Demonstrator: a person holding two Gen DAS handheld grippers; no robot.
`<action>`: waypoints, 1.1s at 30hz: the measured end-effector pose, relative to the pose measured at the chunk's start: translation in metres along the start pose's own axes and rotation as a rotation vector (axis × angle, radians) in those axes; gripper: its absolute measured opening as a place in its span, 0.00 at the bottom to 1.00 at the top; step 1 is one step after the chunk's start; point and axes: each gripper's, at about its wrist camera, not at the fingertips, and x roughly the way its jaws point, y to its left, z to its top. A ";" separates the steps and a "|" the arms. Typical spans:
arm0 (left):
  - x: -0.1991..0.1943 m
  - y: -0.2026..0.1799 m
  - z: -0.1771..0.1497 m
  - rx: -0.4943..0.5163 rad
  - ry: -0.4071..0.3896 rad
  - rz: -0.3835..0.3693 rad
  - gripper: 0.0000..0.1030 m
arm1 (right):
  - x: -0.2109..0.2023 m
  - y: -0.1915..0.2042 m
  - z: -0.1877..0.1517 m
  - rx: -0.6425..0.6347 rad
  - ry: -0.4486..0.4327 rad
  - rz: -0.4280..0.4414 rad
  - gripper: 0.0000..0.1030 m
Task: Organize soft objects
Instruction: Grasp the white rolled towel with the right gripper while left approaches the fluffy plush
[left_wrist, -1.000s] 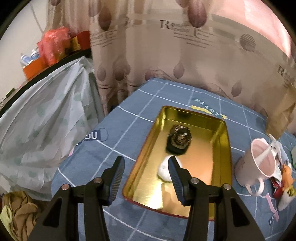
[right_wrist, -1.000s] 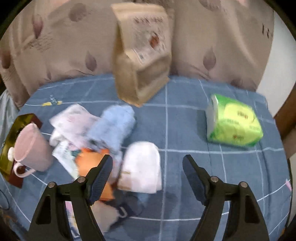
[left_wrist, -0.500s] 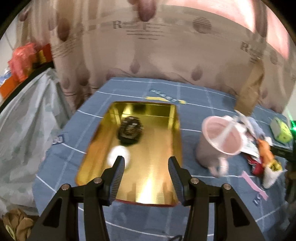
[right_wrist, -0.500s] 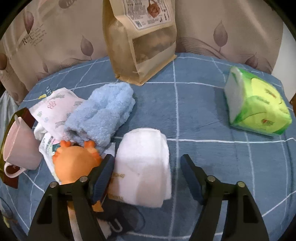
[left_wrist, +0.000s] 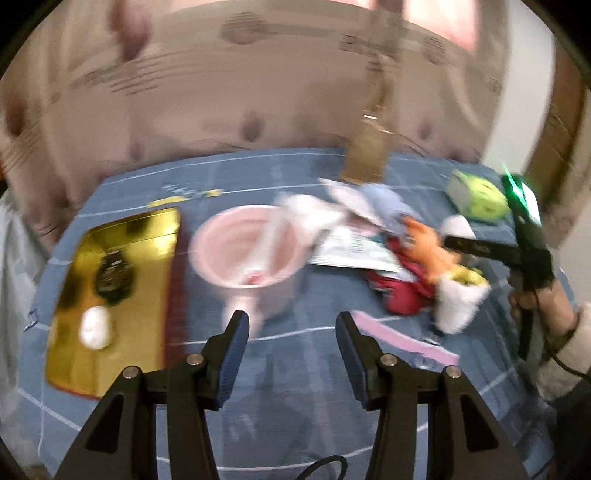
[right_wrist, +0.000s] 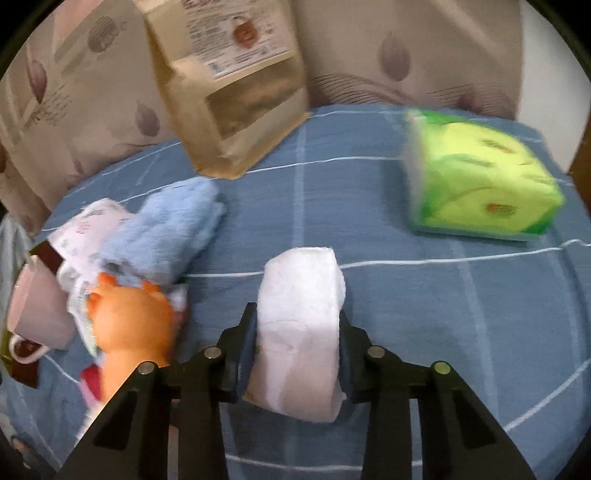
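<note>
My right gripper (right_wrist: 297, 341) is shut on a folded white towel (right_wrist: 301, 295), squeezing it between both pads just above the blue cloth. A light blue fluffy towel (right_wrist: 166, 229) and an orange plush toy (right_wrist: 133, 321) lie to its left. My left gripper (left_wrist: 291, 343) is open and empty, hovering above the cloth in front of a pink mug (left_wrist: 247, 247). The left wrist view is blurred; it shows the pile of soft things (left_wrist: 413, 251) to the right and my right gripper (left_wrist: 476, 245) among them.
A gold tin tray (left_wrist: 147, 236) holding a dark item and a white oval sits at the left. A brown paper bag (right_wrist: 229, 85) stands at the back. A green tissue pack (right_wrist: 480, 177) lies at the right. The pink mug also shows in the right wrist view (right_wrist: 37, 302). A curtain hangs behind.
My right gripper moved forward and closed on the white towel. My left gripper swung right from over the gold tray to in front of the pink mug, still open.
</note>
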 end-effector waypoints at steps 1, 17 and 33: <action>0.002 -0.012 0.000 0.024 0.003 -0.026 0.48 | -0.003 -0.005 -0.001 -0.003 -0.009 -0.028 0.33; 0.033 -0.142 -0.006 0.259 0.108 -0.290 0.48 | -0.005 -0.024 -0.023 -0.057 -0.078 -0.126 0.33; 0.099 -0.158 0.012 0.171 0.217 -0.277 0.29 | -0.005 -0.028 -0.023 -0.039 -0.080 -0.083 0.37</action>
